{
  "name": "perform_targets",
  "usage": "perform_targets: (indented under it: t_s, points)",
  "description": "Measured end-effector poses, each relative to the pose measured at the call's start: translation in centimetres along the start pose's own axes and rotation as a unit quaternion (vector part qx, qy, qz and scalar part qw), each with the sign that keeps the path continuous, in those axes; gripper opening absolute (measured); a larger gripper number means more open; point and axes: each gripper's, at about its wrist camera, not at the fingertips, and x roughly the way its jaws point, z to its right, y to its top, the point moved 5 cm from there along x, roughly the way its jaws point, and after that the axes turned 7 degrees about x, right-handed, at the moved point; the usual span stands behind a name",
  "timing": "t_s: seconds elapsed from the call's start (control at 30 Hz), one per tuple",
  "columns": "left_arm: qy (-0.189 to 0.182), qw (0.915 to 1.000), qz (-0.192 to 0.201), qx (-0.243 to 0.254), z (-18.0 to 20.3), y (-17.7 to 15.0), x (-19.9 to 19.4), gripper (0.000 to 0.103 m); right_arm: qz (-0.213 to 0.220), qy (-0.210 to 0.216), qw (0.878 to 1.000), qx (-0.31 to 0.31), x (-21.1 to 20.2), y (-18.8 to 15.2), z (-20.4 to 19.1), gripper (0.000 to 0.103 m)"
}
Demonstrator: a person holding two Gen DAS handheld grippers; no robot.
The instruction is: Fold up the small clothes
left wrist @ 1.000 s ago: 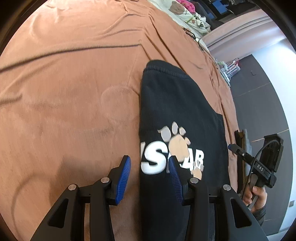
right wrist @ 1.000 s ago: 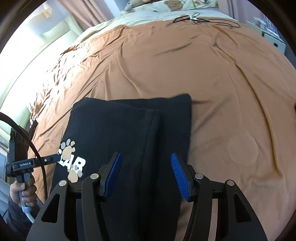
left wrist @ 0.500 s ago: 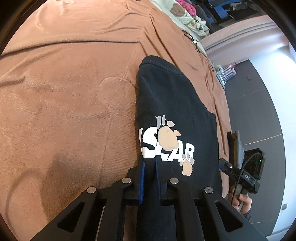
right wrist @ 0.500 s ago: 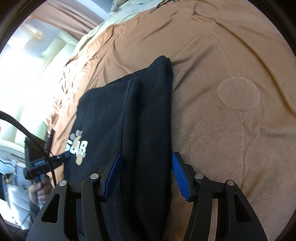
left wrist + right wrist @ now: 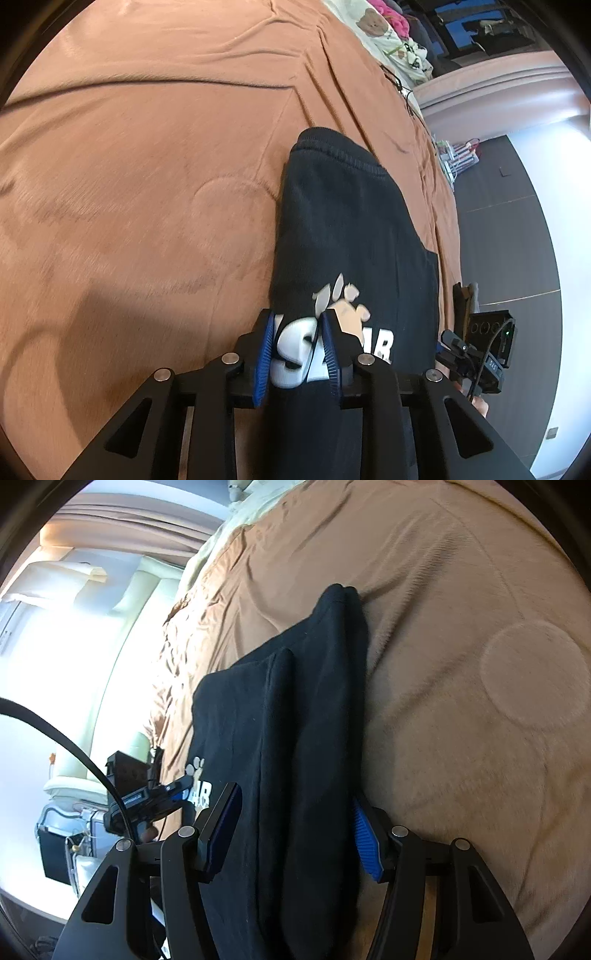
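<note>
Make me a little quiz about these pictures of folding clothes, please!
1. True or false: the right tool is open, with the black garment between its fingers.
2. What is printed on the black garment? A) a star B) a paw print C) a flower
3. Fill in the gap: the garment lies on a ______ blanket.

Key: 1 true; 2 B; 3 brown.
</note>
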Motion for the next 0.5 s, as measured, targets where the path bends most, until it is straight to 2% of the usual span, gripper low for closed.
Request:
perform_targets:
  t_s: [0.33,0.5]
  points:
    - [-0.013,0.9999,-0.005,0.005,-0.1,1.3,0.4,0.029,-0.006,0.012,1.0,-0.012,2.2,2.4,-0.1,0.056]
    - [-0.021,0.9997,-0.003,0.01,0.0,1.3,-0.1,0.029,-0.012,0.003,0.999,-0.033,3.8,3.3,-0.9,0.056]
